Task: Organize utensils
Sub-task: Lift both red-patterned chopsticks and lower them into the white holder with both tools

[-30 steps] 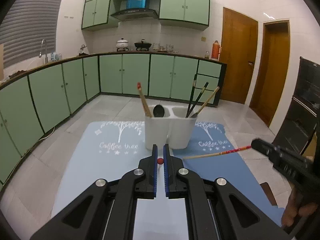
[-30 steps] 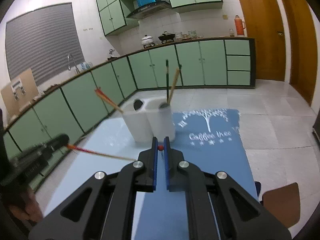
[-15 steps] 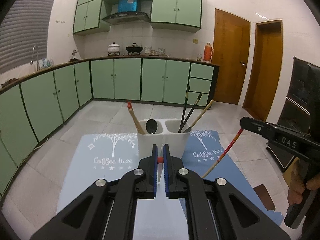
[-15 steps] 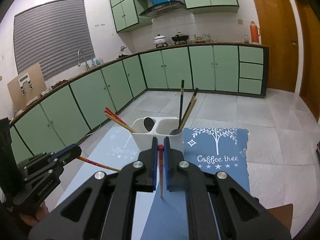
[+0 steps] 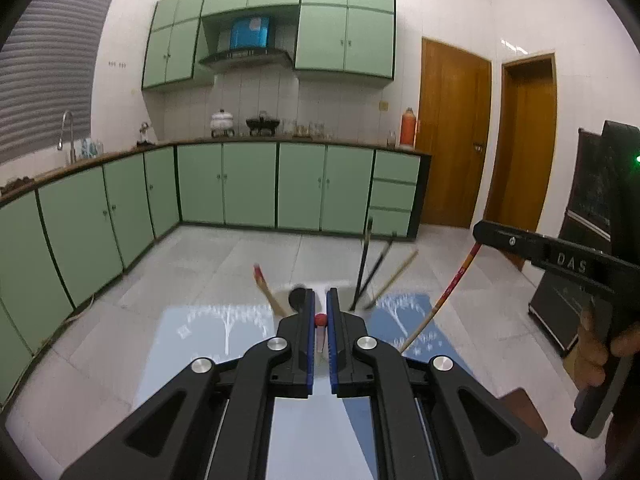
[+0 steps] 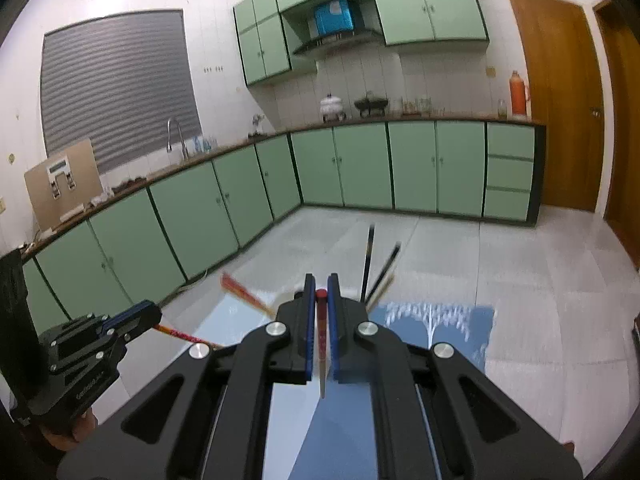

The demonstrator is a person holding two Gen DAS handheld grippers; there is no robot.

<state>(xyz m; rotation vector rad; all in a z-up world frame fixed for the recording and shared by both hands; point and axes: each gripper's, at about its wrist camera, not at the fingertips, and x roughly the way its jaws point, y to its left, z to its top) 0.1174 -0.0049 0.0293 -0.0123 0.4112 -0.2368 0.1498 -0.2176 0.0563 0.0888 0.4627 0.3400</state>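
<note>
Left claw [image 5: 320, 319]: clamped together on a red-topped chopstick [image 5: 320, 330]; only its red cap and a short pale stretch show between the blue pads.
Right claw [image 6: 321, 300]: clamped on a second red-topped chopstick [image 6: 322, 344], gripped just below the cap.
Where the sticks are: both are in the air above the blue mat [image 5: 224, 328] on the surface, just short of the white holder [image 6: 294, 294], which is mostly hidden behind the claws.
Axis, right stick: in the left wrist view its shaft [image 5: 444, 300] runs steeply, red end up at the claw, bare tip down toward the mat and tilted in toward the holder.
Axis, left stick: in the right wrist view its shaft [image 6: 180, 334] slants from the claw down toward the mat; its tip is hidden.
Already in holder: dark chopsticks [image 6: 368, 256] and a red-ended pair [image 6: 240, 292], all leaning outward.
Step in hand, my reading: carrying both sticks to the holder.
Doing it well: bring each stick near upright, tip lowest, centre the tip over the compartment with the matching red pair, lower it inside the rim, then let go. Keep the two shafts from crossing.
Risk: a slanted tip may catch the rim or knock the leaning sticks.
</note>
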